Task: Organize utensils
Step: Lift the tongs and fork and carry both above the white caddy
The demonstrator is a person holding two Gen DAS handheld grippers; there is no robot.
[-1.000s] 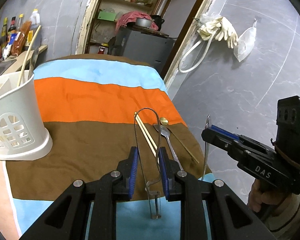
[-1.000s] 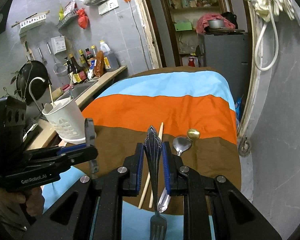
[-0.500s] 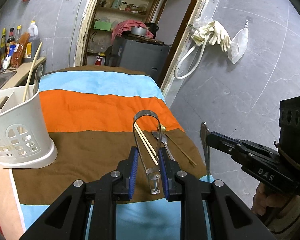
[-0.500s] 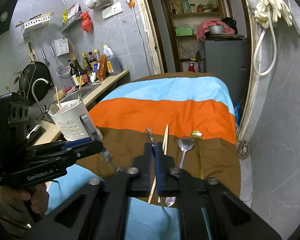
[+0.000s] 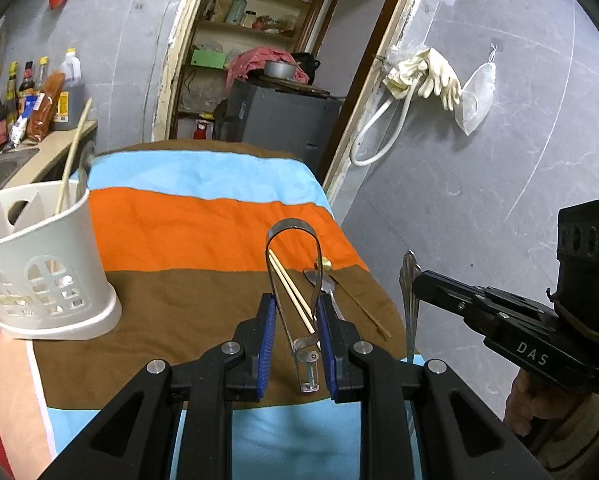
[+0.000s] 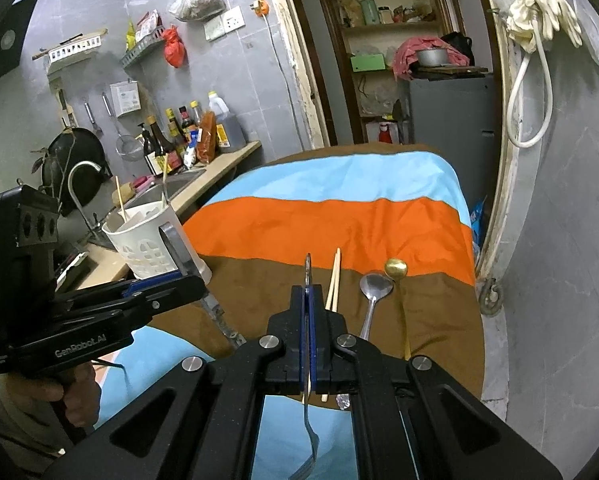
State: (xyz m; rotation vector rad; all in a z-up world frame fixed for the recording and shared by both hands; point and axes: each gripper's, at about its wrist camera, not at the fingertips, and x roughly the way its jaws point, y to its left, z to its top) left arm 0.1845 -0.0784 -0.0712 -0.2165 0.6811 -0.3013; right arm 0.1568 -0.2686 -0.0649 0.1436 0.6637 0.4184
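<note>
Metal tongs (image 5: 291,223) stand loop-up between the blue pads of my left gripper (image 5: 295,312), which is shut on their arms above the striped cloth (image 5: 203,220). My right gripper (image 6: 309,292) is shut on a fork (image 6: 308,270), held edge-on with its tines toward the camera. From the left wrist view the fork (image 5: 410,304) hangs just past the table's right edge. On the brown stripe lie a pair of chopsticks (image 6: 333,280), a silver spoon (image 6: 375,284) and a gold spoon (image 6: 395,268). A white utensil holder (image 5: 39,264) stands at the left with a chopstick in it.
A counter with sauce bottles (image 6: 187,132) and a sink runs along the left of the table. Beyond the table's far end a doorway shows shelves and a grey cabinet (image 5: 283,120). Gloves and a hose (image 5: 423,76) hang on the right wall. A hand grips each handle.
The right gripper's pads have closed tight on the fork, which has turned from flat to edge-on. The tongs in the left gripper sit slightly higher over the cloth.
</note>
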